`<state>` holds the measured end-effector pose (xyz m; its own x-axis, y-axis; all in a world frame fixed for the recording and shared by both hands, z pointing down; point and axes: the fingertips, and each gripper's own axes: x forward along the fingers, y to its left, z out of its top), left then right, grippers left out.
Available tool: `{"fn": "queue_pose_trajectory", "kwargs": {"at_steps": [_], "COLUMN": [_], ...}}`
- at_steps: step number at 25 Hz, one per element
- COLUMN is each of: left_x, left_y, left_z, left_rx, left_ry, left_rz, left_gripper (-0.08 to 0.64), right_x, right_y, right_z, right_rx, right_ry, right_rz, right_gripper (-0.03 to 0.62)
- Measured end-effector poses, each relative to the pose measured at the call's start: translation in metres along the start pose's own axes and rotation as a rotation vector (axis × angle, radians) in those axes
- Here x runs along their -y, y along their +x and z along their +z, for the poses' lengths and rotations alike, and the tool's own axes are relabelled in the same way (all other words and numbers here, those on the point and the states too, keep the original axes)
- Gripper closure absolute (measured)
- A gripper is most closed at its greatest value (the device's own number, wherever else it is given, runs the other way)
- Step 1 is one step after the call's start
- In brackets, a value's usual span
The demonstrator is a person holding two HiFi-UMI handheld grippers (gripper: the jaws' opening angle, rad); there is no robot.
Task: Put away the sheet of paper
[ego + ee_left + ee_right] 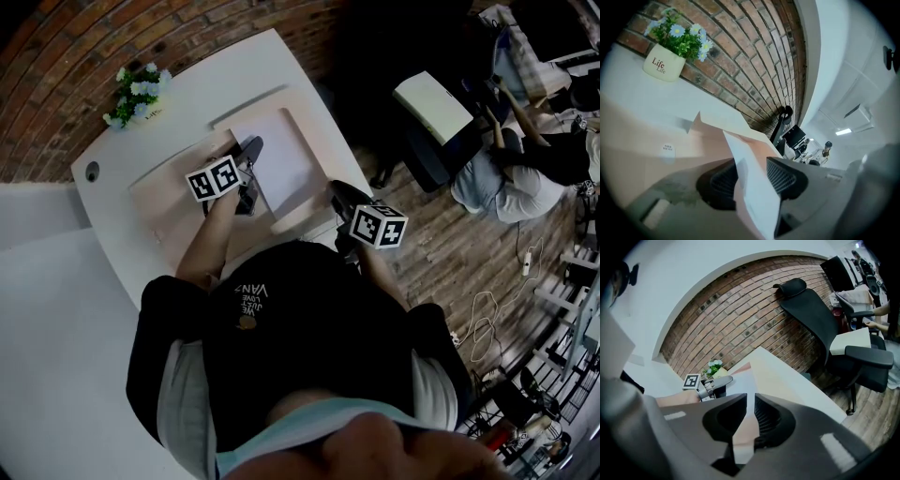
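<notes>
A white sheet of paper lies in an open pink folder on the white desk. My left gripper is at the sheet's left edge. In the left gripper view its jaws stand apart, open, and the sheet rises edge-on between them. My right gripper is at the folder's near right corner. Its jaws are nearly together, shut on the thin pink folder edge. The right gripper view also shows the left gripper on the sheet.
A potted flower stands at the desk's far left corner, against the brick wall. A black office chair stands to the right of the desk. A person sits further right. Cables lie on the wooden floor.
</notes>
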<state>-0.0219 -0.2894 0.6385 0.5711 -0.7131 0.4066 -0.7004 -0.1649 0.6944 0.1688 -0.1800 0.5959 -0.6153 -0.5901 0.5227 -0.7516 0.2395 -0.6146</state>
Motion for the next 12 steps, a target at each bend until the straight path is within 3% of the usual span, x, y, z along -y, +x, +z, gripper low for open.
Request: {"fn": "queue_pose_trajectory", "kwargs": {"at_steps": [2, 7, 12], "left_x": [0.001, -0.003, -0.006], "left_y": [0.000, 0.003, 0.003], "left_z": [-0.002, -0.013, -0.016], "left_rx": [-0.013, -0.087, -0.110], "left_ry": [0.039, 0.226, 0.261], "left_rz": [0.023, 0.124, 0.151], "left_gripper": [0.352, 0.182, 0.155], "right_x": [-0.001, -0.001, 0.000], "right_y": [0.000, -0.003, -0.002], "right_z": [0.000, 0.001, 0.000], "right_rx": [0.004, 0.012, 0.016], "right_ry": [0.001, 0.004, 0.009], "right_rz": [0.004, 0.007, 0.007], "right_gripper": [0.543, 0.544, 0.543]}}
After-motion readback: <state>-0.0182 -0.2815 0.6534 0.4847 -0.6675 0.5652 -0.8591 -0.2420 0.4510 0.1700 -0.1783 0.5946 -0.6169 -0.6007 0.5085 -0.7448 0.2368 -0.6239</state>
